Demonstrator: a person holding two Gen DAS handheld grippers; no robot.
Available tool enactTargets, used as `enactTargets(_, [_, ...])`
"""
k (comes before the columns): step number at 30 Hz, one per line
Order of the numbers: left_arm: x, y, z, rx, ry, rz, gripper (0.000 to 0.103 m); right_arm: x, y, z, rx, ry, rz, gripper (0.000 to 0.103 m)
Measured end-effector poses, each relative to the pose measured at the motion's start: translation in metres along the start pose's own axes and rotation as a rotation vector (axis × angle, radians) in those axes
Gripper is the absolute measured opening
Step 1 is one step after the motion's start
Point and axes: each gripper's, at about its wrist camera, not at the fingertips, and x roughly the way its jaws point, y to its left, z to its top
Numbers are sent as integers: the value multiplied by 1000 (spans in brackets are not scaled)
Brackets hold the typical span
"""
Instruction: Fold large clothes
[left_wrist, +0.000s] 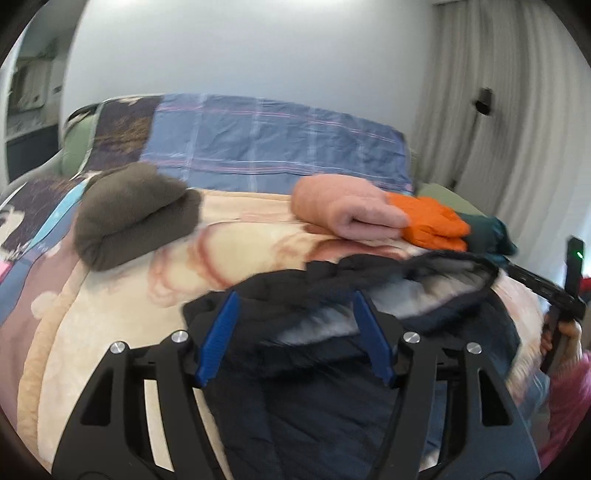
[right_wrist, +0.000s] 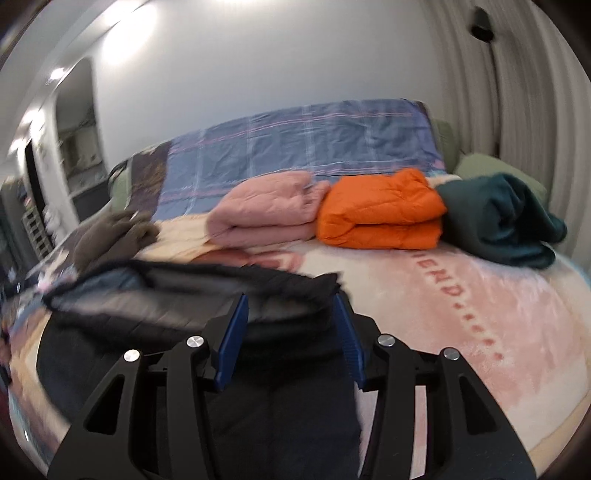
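A: How do the two tools stand?

B: The left hand-held gripper (left_wrist: 295, 314) is spread about halfway, its blue fingers (left_wrist: 218, 339) on either side of the dark jacket (left_wrist: 303, 369). The pads do not press on the cloth, which lies loose between them. The right hand-held gripper (right_wrist: 291, 317) is likewise parted, with a fold of the jacket (right_wrist: 221, 295) between its jaws but not pinched.

A: Where is the jacket?

B: On the bed (right_wrist: 461, 314), at the near edge of the pink blanket, its grey lining turned up along the fold.

A: Room to move?

B: Bare blanket lies beyond the jacket. Further back a pink folded garment (right_wrist: 266, 214), an orange one (right_wrist: 380, 214) and a teal one (right_wrist: 498, 221) sit in a row, touching each other. A brown bundle (left_wrist: 129, 214) lies off to the left, well apart from them.

A: Anything one camera catches alone?

B: The left view shows the other tool (left_wrist: 554, 291) and the hand (left_wrist: 565, 339) holding it at its right rim. The right view shows lettering on the blanket. Both views are blurred.
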Motion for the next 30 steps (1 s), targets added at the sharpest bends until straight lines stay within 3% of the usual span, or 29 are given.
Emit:
enactTargets(1, [-3, -8, -2, 19, 7, -38, 49, -1, 7, -3, -12, 15, 27, 49])
enactTargets(2, [-4, -14, -4, 30, 18, -84, 31, 0, 13, -6, -18, 36, 57, 48])
enactTargets(3, [-1, -21, -7, 37, 51, -149, 21, 3, 20, -9, -23, 73, 95, 48])
enactTargets(6, [18, -45, -20, 104, 156, -196, 15, 22, 39, -19, -66, 168, 140, 36])
enactTargets(11, [67, -63, -36, 172, 289, -150, 15, 52, 46, -14, -49, 214, 118, 34])
enactTargets(16, [86, -53, -11, 184, 256, -80, 15, 74, 36, 14, -7, 195, 79, 34])
enactTargets(22, [108, -23, 32, 186, 148, 71, 45, 104, 14, 44, 30, 144, -12, 34])
enactTargets(27, [162, 18, 16, 119, 274, 197, 52, 149, -16, 29, 95, 245, -95, 34])
enactTargets(30, [173, 36, 7, 48, 276, 161, 54, 159, -21, 20, 93, 247, -130, 34])
